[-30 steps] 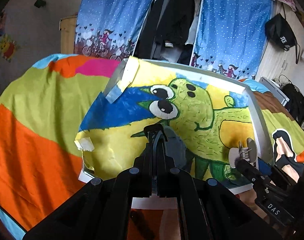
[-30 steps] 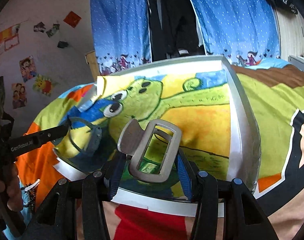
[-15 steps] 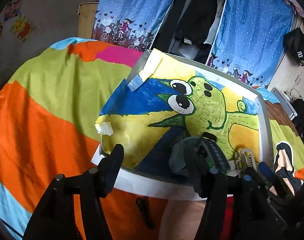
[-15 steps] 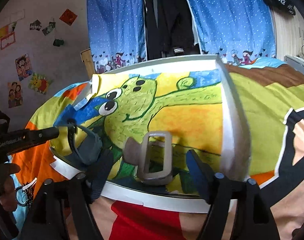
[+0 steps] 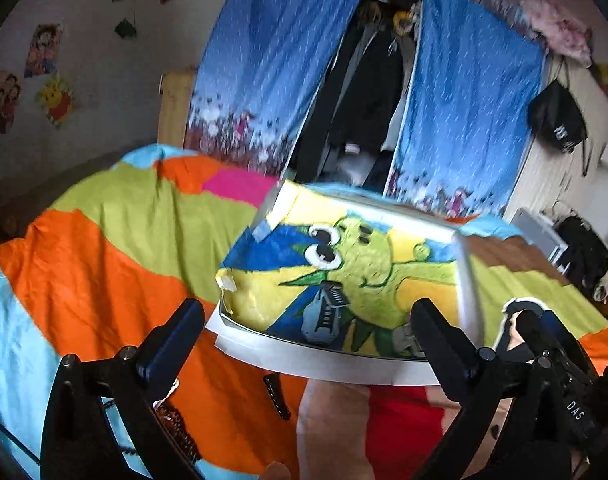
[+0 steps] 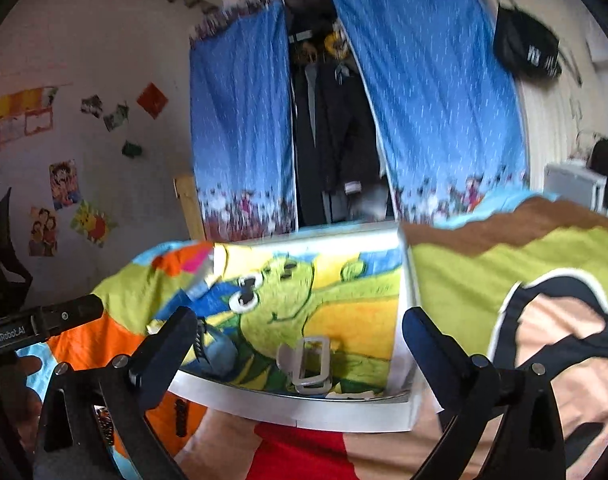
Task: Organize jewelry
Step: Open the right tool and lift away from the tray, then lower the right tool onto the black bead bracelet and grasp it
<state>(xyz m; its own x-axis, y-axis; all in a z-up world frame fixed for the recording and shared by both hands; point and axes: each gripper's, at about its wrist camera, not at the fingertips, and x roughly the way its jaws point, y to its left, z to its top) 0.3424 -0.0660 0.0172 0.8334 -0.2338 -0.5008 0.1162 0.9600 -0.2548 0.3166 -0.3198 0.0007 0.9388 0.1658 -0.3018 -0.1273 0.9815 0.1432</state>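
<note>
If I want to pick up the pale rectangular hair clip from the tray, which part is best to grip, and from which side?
The pale hair clip lies flat near the tray's front rim. Probably best to come from above and pinch across its two long side bars, which are parallel and narrow. Its open middle offers nothing to squeeze, and the rim blocks a low frontal approach.

Bed cover: bright patches — orange, lime, pink, pale blue, brown — spread over the whole bed.
Tray: white-rimmed, lined with a green cartoon drawing, lying flat on the cover near its middle.
Beaded piece: dark, on the orange patch — partly hidden, bottom left.
</note>
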